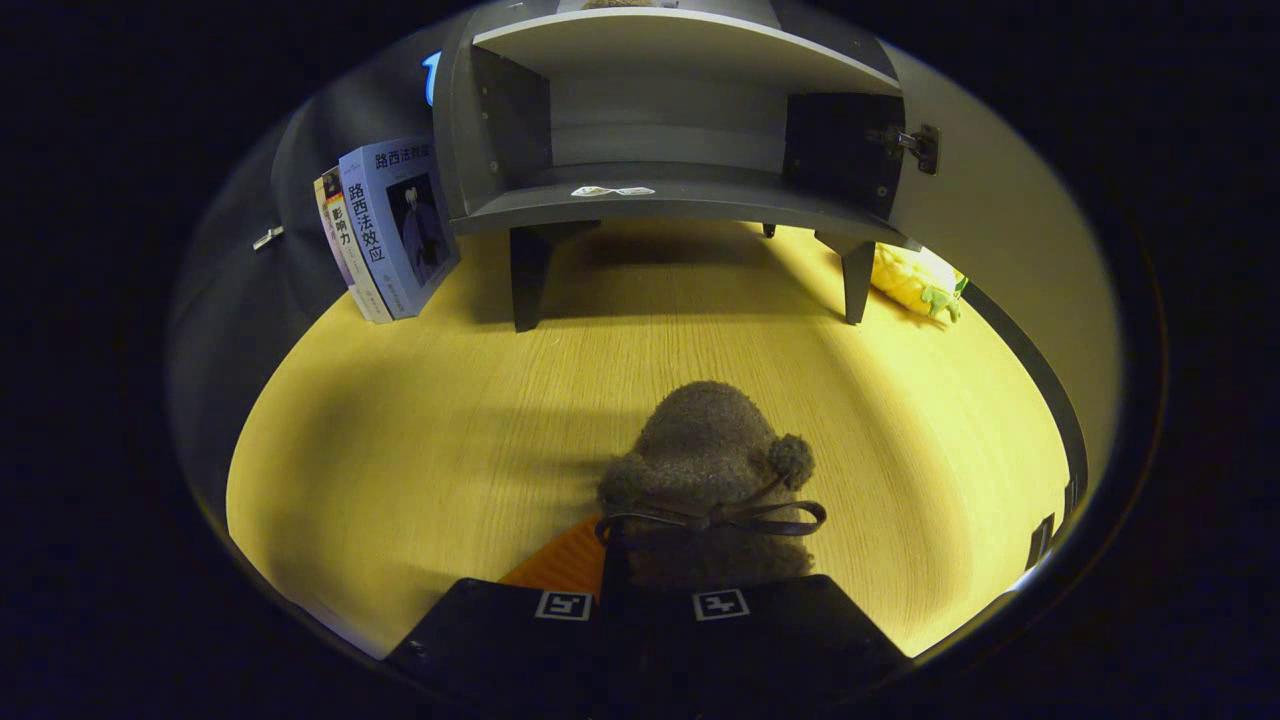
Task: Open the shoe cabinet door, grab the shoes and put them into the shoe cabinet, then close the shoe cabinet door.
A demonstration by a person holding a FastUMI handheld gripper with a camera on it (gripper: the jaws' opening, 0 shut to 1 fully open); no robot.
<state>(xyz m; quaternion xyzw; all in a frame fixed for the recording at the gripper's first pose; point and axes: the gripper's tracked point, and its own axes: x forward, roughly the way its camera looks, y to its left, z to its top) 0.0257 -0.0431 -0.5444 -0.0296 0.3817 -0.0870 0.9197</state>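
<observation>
a: shoe count first: one fuzzy brown-grey slipper boot with two pompoms and a dark ribbon bow [705, 470], its toe pointing ahead toward the cabinet, its ankle end right at the gripper [645, 600].

b: is it gripped?

a: the two fingers sit close together around the boot's cuff and seem to pinch it, though the contact itself is hidden.

b: and the cabinet?

a: one grey wooden shoe cabinet on short legs [660, 190], well beyond the boot, one door [1010, 230] swung open to the right, its lower shelf bare but for a small white sticker.

b: anything else?

a: two books [395, 235] leaning left of the cabinet, one yellow plush toy [915, 282] by its right leg, one orange ribbed mat [560, 565] under the boot, all on the pale wood-grain table [400, 430].
</observation>
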